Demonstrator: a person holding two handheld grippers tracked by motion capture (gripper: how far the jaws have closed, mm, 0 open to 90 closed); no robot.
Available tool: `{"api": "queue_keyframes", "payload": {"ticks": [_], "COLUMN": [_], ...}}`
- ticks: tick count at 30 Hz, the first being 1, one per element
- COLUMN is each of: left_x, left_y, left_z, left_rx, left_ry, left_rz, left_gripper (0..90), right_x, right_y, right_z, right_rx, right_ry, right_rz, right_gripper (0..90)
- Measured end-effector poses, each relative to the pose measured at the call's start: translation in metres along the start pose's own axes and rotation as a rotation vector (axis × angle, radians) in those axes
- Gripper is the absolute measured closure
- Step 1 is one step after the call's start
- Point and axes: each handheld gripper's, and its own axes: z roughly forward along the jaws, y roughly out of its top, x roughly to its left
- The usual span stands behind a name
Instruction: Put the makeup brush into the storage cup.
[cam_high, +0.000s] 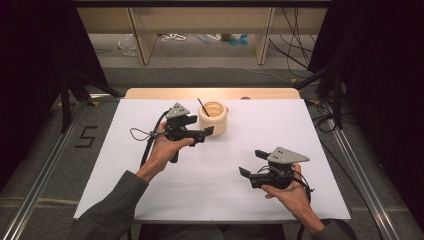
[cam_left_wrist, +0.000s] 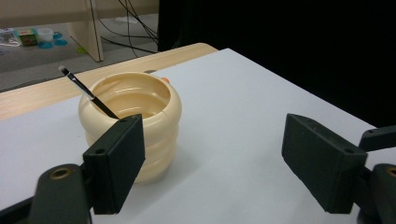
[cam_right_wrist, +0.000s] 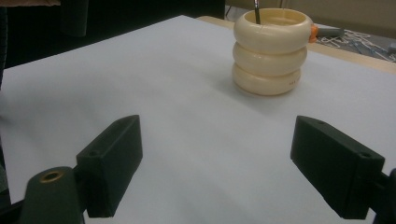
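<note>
A cream ribbed pot (cam_high: 214, 119) stands at the back middle of the white table top (cam_high: 225, 200). A thin black brush (cam_high: 202, 106) leans inside it toward the left. My left gripper (cam_high: 200, 125) hangs just left of the pot, open, with nothing between its jaws. In the left gripper view the pot (cam_left_wrist: 133, 119) with the brush (cam_left_wrist: 88, 93) sits behind the left jaw, and the gripper (cam_left_wrist: 219, 163) spans bare table. My right gripper (cam_high: 252, 163) is open over the front right. In the right gripper view the pot (cam_right_wrist: 270, 51) stands far beyond the open gripper (cam_right_wrist: 229, 172).
A small orange thing (cam_right_wrist: 314, 31) lies just behind the pot. A wooden strip (cam_high: 210, 93) borders the table's far edge. Beyond are shelf legs (cam_high: 142, 40) and floor cables (cam_high: 295, 45). Metal rails (cam_high: 357, 165) run along both sides, with dark curtains behind them.
</note>
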Motion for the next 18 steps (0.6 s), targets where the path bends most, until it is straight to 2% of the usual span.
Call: {"api": "queue_keyframes", "payload": {"ticks": [3, 7, 9, 11, 14, 16, 18], "left_x": [-0.003, -0.006, -0.007, -0.007, -0.006, -0.007, -0.006], "left_y": [-0.001, -0.004, -0.008, -0.01, -0.012, -0.014, -0.015], "left_z": [-0.004, -0.01, -0.012, -0.012, -0.013, -0.013, -0.015], "left_rx": [-0.004, -0.006, -0.002, 0.003, 0.004, 0.001, 0.0], "left_ry": [-0.007, 0.003, -0.004, -0.005, -0.008, -0.015, -0.021], "left_rz": [0.001, 0.034, 0.021, 0.034, 0.033, 0.014, 0.02], "left_gripper": [20.8, 20.7, 20.6, 20.6, 20.3, 20.2, 20.2], "right_x": [0.0, 0.0, 0.0, 0.0, 0.001, 0.001, 0.0], "right_y": [0.0, 0.0, 0.0, 0.0, 0.0, 0.0, 0.0], "right_z": [0.0, 0.0, 0.0, 0.0, 0.0, 0.0, 0.0], "right_rx": [-0.004, -0.003, -0.006, -0.007, -0.009, -0.008, -0.012], "right_ry": [-0.002, -0.002, -0.004, -0.005, -0.002, -0.003, -0.007], "right_rz": [0.002, 0.004, 0.003, 0.003, 0.006, 0.007, 0.006], "right_gripper": [17.7, 17.7, 17.8, 17.8, 17.8, 17.7, 17.8]}}
